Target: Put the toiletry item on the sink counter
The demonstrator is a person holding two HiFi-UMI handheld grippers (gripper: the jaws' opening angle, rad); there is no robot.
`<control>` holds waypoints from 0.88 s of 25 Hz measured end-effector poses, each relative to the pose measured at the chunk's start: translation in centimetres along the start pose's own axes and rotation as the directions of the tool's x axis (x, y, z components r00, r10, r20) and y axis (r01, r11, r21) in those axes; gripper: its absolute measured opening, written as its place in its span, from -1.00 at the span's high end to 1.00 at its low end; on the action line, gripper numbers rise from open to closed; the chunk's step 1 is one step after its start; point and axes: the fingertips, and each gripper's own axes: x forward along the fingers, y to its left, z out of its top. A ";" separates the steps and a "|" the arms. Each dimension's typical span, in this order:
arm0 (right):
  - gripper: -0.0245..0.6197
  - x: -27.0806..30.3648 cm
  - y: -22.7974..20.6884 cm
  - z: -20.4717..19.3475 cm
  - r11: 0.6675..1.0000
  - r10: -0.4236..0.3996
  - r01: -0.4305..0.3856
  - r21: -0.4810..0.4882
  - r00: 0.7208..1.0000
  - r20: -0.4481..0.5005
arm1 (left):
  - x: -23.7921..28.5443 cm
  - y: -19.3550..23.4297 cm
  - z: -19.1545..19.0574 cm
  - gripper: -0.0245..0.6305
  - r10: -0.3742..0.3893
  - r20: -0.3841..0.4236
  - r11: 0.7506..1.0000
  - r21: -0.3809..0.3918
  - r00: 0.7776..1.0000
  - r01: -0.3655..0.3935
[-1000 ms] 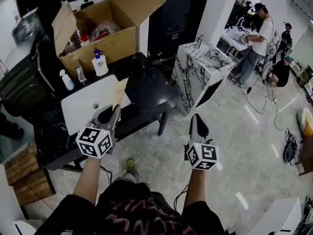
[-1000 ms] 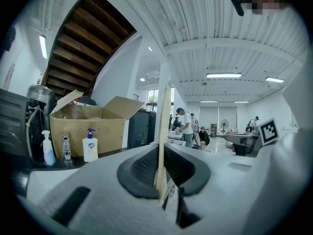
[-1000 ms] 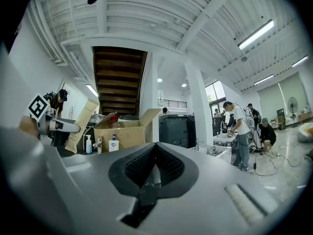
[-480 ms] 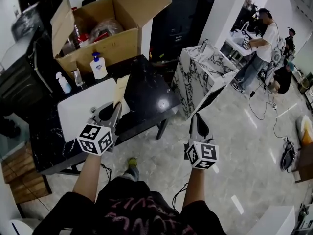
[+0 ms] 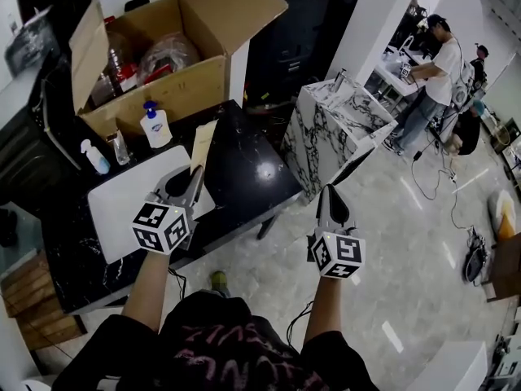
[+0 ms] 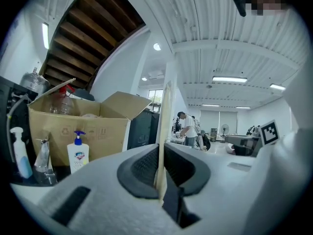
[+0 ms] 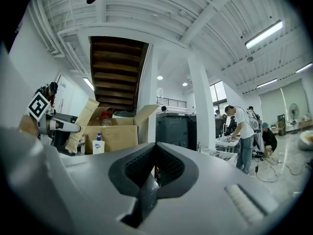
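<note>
Head view shows a black tabletop (image 5: 244, 165) with a white sink (image 5: 114, 206) (cardboard box (image 5: 175, 88) behind) on a glossy pale floor (image 5: 423, 243); the left gripper (image 5: 186, 182) has its jaws clamped on a flat tan packet (image 5: 201, 142) beside the sink, and the right gripper (image 5: 329, 195) has its jaws closed on nothing.

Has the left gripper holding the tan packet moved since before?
Yes. The left gripper, shut on the flat tan packet, went slightly forward over the white sink, toward the brown cardboard box.
</note>
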 end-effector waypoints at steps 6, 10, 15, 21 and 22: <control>0.90 4.6 0.9 0.3 1.000 -0.006 0.006 -0.010 1.000 -0.003 | 3.1 3.3 0.9 0.84 -0.019 0.010 1.000 -0.020 1.000 0.019; 0.90 6.9 1.5 0.4 1.000 -0.010 0.010 -0.018 1.000 -0.005 | 4.5 4.2 0.5 0.84 -0.048 0.002 0.998 -0.043 0.999 0.048; 0.90 8.4 2.4 -0.1 1.000 -0.012 0.012 -0.019 1.000 -0.016 | 5.6 6.0 0.2 0.84 -0.053 0.001 0.996 -0.066 0.999 0.053; 0.90 9.4 2.3 -0.2 1.000 -0.017 0.017 -0.020 1.000 -0.024 | 6.9 7.0 0.3 0.84 -0.058 -0.007 0.996 -0.071 0.998 0.057; 0.90 9.5 2.3 -0.2 1.000 -0.016 0.015 -0.020 1.000 -0.025 | 7.2 7.0 0.2 0.84 -0.059 -0.012 0.996 -0.071 0.998 0.058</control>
